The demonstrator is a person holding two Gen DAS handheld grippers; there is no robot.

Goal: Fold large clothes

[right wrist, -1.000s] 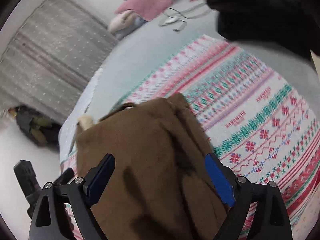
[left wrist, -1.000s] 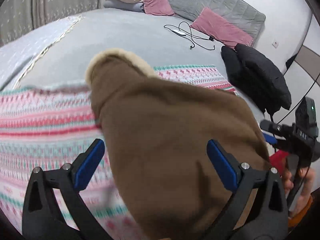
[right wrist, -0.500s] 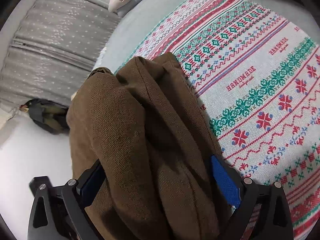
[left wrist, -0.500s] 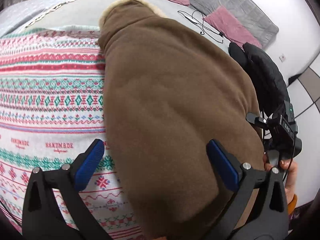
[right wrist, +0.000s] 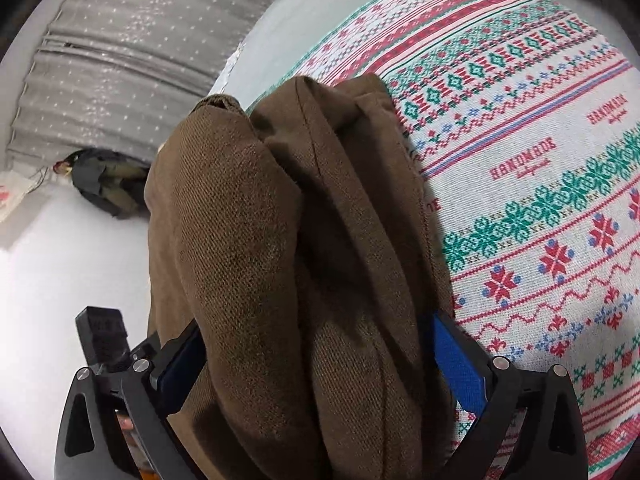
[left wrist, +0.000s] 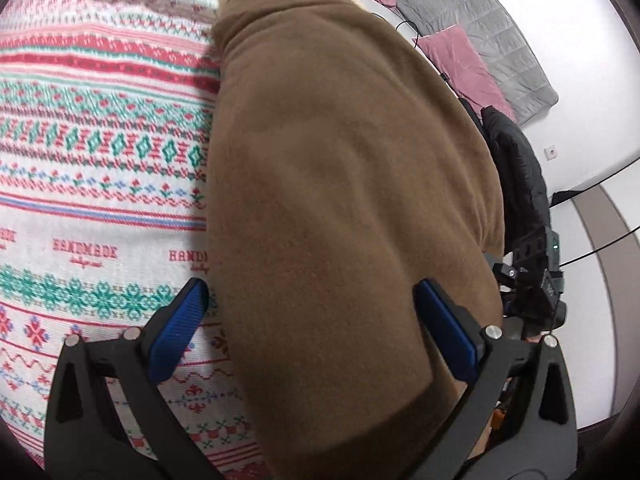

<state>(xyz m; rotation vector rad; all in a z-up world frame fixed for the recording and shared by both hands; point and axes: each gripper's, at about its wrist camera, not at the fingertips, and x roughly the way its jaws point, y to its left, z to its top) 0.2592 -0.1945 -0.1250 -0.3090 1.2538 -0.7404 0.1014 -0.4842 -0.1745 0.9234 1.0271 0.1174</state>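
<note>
Lying on patterned blanket (left wrist: 100, 184): brown fleece garment (left wrist: 344, 184), bunched lengthwise. Left gripper (left wrist: 316, 328) fingers spread wide, garment edge draped between them. Right gripper (right wrist: 320, 364) fingers likewise apart, folds filling the gap.

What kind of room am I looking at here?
Most likely a bedroom: the brown garment lies on a bed with a patterned knit blanket, pink pillows sit against a grey padded headboard, and grey curtains hang nearby.

Red word "HANDMADE" woven again and again across the patterned blanket (left wrist: 100, 200), seen from the left wrist, and on the same blanket (right wrist: 540, 200) from the right wrist. Small line under it too tiny to read.
</note>
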